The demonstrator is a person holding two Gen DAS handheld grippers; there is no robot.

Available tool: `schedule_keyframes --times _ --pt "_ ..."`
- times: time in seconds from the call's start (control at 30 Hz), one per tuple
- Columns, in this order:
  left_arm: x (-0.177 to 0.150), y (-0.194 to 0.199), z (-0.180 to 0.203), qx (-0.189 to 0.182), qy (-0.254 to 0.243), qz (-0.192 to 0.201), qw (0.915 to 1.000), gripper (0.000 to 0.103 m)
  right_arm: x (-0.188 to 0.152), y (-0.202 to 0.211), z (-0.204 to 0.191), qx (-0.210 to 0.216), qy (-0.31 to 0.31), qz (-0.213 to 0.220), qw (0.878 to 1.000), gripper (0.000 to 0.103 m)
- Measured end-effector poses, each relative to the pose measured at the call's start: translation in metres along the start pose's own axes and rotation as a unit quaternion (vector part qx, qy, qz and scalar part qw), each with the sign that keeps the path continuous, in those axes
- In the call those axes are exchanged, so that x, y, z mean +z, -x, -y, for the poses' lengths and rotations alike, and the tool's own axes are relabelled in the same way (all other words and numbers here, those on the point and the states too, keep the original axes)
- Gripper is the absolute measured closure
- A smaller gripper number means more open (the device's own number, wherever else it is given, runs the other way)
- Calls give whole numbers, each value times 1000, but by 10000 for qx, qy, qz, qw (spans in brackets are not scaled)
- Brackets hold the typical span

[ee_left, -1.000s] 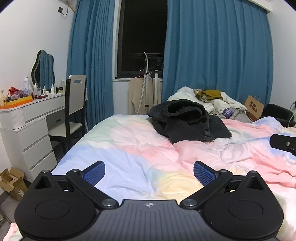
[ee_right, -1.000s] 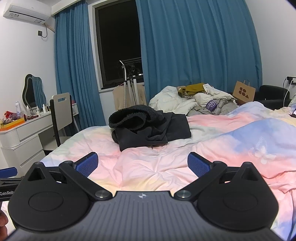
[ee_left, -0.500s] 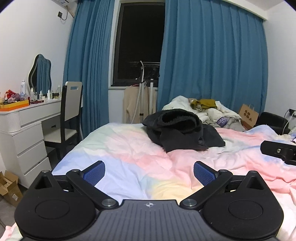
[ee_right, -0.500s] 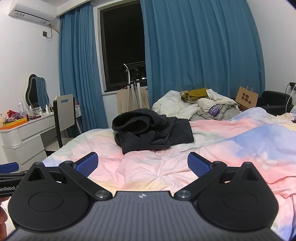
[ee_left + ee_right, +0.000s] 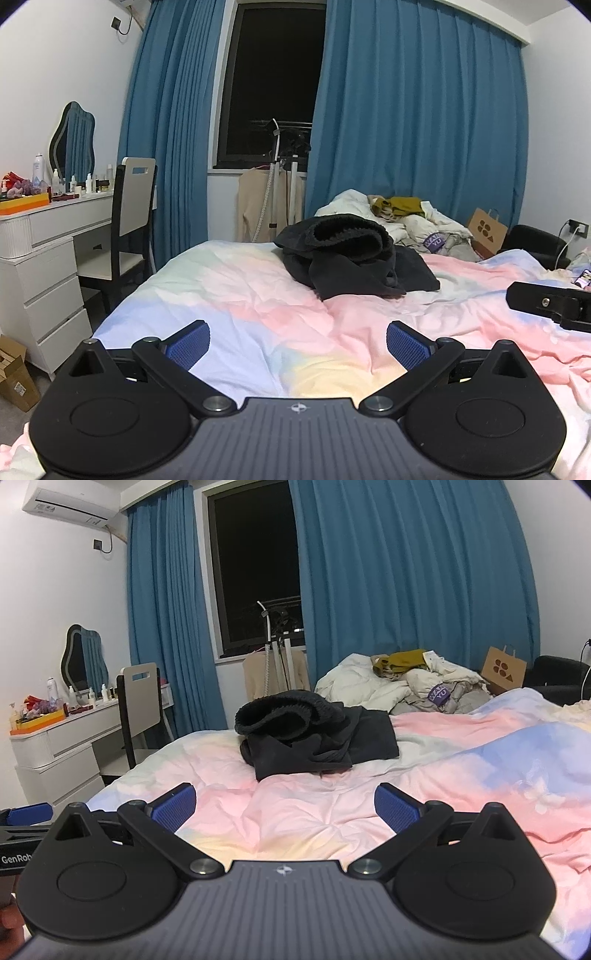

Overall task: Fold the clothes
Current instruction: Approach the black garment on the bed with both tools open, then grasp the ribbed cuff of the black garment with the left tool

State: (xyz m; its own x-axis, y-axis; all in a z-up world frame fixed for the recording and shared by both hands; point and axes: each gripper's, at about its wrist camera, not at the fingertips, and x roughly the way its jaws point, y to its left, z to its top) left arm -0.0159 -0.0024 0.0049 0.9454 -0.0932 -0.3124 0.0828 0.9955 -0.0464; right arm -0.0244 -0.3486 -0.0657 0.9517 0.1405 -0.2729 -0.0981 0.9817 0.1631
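A crumpled black garment [image 5: 351,254] lies in a heap on the pastel bed cover [image 5: 258,317], well beyond both grippers; it also shows in the right wrist view [image 5: 310,734]. My left gripper [image 5: 298,341] is open and empty above the near part of the bed. My right gripper [image 5: 284,806] is open and empty, also short of the garment. The right gripper's body shows at the right edge of the left wrist view [image 5: 550,304]. A blue fingertip of the left gripper [image 5: 29,812] shows at the left edge of the right wrist view.
A pile of pale bedding and clothes [image 5: 410,218] sits at the far end of the bed. A white dresser [image 5: 44,266] with a mirror and bottles and a chair [image 5: 129,229] stand left of the bed. A paper bag [image 5: 487,229] is at the back right.
Both cameras have tilted up a little, so the black garment sits lower in the views. Both grippers stay open and empty.
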Motion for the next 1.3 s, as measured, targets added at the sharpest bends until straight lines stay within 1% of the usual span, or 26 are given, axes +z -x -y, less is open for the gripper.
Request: schedule_keyframes --times 0.17,0.37,0.47,0.6,0.67,0.77,0.9,1.0,1.13,1.2,1.3 --pt "-1 0 0 -144 10 3 9999 1 -1 1 -1 -7 -2 -1 10000 0" --pt "-2 -3 1 -204 15 -36 9998 2 0 2 -1 -65 16 38 10000 0" --pt "-3 -5 2 -214 26 -47 9998 2 0 2 -2 -11 2 54 10000 0" --pt "-2 -9 0 -302 65 -150 9994 3 1 1 -2 -34 9 43 10000 0" --pt "-2 -11 -1 -279 88 -143 9995 3 1 0 -1 5 -44 24 10000 0" --pt "2 -15 -2 -23 142 -143 9998 2 3 0 1 -16 -119 24 9999 0" --pt "14 -29 1 -57 105 -267 9996 1 4 3 5 -115 -150 92 9998 0" --pt "26 -49 9 -213 51 -345 9992 1 4 3 12 -188 -267 116 9994 0" --pt "42 -95 19 -519 412 -590 9961 1 1 -4 26 -262 -569 8 9980 0" --pt "49 -123 26 -522 474 -590 9958 1 -2 -10 32 -374 -669 -80 9970 0" --pt "59 -171 41 -444 352 -626 9964 1 -7 -20 44 -416 -932 -187 9946 0"
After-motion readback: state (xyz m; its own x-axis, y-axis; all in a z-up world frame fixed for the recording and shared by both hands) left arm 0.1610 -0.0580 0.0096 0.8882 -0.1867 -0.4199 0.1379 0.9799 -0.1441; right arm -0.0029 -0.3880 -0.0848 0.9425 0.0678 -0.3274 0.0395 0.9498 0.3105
